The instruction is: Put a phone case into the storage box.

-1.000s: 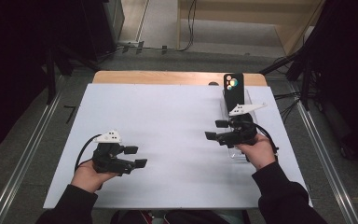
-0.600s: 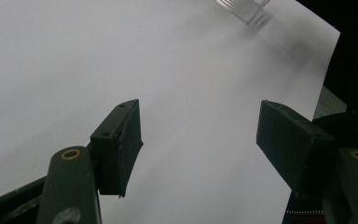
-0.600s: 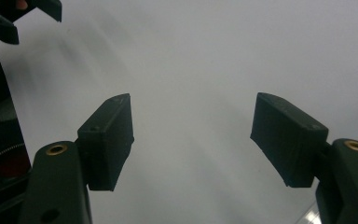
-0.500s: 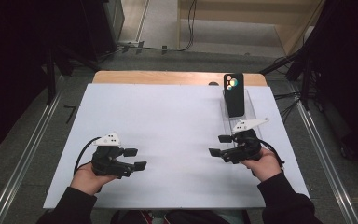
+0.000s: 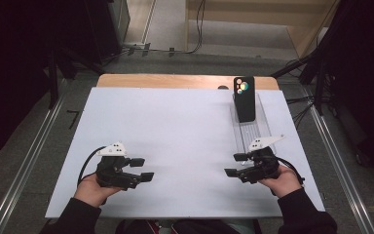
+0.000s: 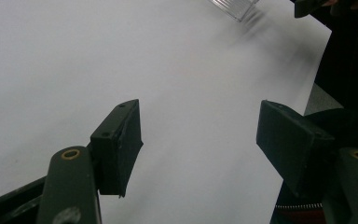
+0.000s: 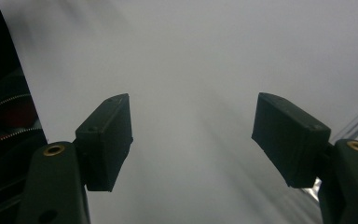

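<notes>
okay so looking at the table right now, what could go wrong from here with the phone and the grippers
The phone stands upright at the far end of a clear stand, so a knock could tip it. The right gripper, open and empty, sits at the stand's near end and might shove it. The left gripper is also open, far from the phone.

Phone point(image 5: 244, 99) upright in clear stand point(image 5: 253, 129)
</notes>
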A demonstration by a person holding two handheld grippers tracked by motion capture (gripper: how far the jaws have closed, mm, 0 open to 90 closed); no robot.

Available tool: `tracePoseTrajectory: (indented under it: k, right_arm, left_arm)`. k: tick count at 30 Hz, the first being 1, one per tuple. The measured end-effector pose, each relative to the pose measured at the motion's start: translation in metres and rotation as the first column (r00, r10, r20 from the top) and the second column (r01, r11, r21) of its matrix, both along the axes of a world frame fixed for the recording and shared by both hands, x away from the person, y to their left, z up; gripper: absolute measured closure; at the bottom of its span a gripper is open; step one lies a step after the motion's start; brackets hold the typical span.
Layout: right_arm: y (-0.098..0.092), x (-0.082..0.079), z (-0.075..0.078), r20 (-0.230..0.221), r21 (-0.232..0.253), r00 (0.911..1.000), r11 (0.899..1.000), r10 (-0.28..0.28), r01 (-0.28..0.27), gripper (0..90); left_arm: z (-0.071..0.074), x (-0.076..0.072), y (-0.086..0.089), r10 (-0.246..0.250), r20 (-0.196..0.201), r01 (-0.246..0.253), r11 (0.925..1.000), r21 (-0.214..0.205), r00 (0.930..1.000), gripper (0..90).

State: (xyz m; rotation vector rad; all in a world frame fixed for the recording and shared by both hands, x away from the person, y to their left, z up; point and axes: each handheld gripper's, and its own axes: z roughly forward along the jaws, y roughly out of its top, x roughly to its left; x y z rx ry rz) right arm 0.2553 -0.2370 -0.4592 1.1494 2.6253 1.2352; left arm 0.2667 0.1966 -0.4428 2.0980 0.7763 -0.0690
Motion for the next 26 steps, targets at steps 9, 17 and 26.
tracePoseTrajectory:
  k: [9,17,26]
  right_arm:
    - [-0.008,-0.009,-0.01,-0.015,-0.022,0.9999,1.0,0.007,-0.007,25.8]
    - [-0.012,-0.011,-0.012,-0.023,-0.021,0.9997,1.0,0.002,-0.003,25.7]
    - [-0.012,-0.011,-0.014,-0.025,-0.025,0.9996,1.0,0.01,-0.01,23.8]
  left_arm:
    - [-0.004,-0.003,-0.001,-0.002,-0.012,0.002,1.0,0.006,0.9999,31.1]
    - [-0.005,-0.002,0.0,0.0,-0.018,0.001,1.0,0.006,0.9998,31.1]
    - [-0.006,-0.002,0.001,-0.005,-0.024,0.005,1.0,0.004,0.9997,31.1]
